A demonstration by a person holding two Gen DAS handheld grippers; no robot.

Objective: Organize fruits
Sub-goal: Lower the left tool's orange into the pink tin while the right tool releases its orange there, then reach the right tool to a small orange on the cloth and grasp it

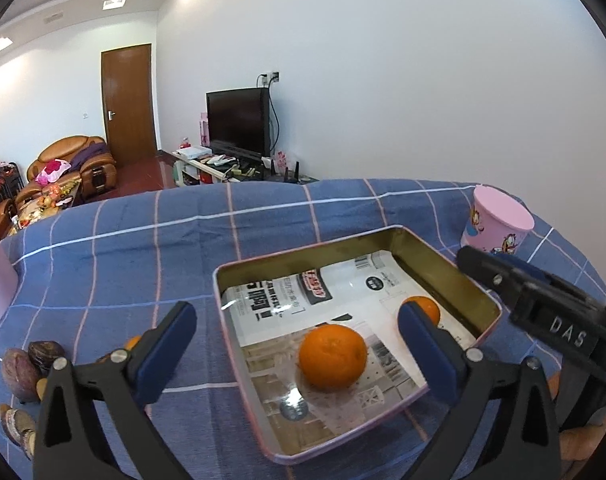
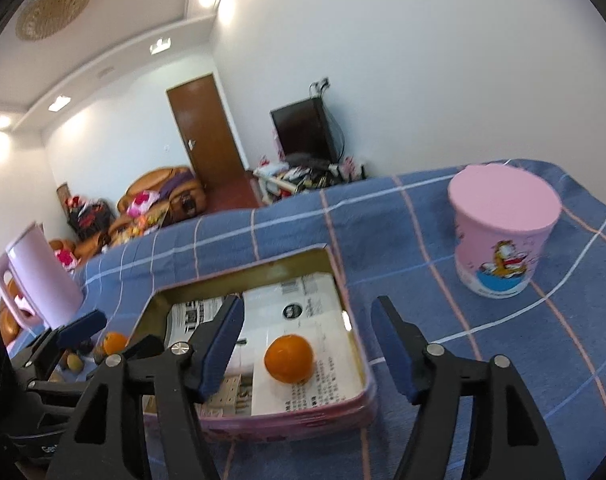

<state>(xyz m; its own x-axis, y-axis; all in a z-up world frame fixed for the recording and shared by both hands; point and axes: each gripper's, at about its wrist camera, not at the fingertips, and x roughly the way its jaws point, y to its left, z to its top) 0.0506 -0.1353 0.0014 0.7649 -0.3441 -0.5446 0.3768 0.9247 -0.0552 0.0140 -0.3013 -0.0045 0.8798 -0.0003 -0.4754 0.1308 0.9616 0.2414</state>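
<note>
A pink-rimmed tin tray lined with printed paper lies on the blue checked cloth. One orange rests in its near part. A second orange sits further right, half hidden by my left gripper's right finger. My left gripper hovers wide open over the tray, holding nothing. From the right wrist view, my right gripper stands open above the tray's near right corner, and an orange lies loose in the tray below its fingers. The right gripper also shows at the tray's right edge.
Dark purple fruits and another orange lie on the cloth left of the tray. A pink lidded cup stands at the back right, a pink jug at the left. The table's far edge drops to the living room.
</note>
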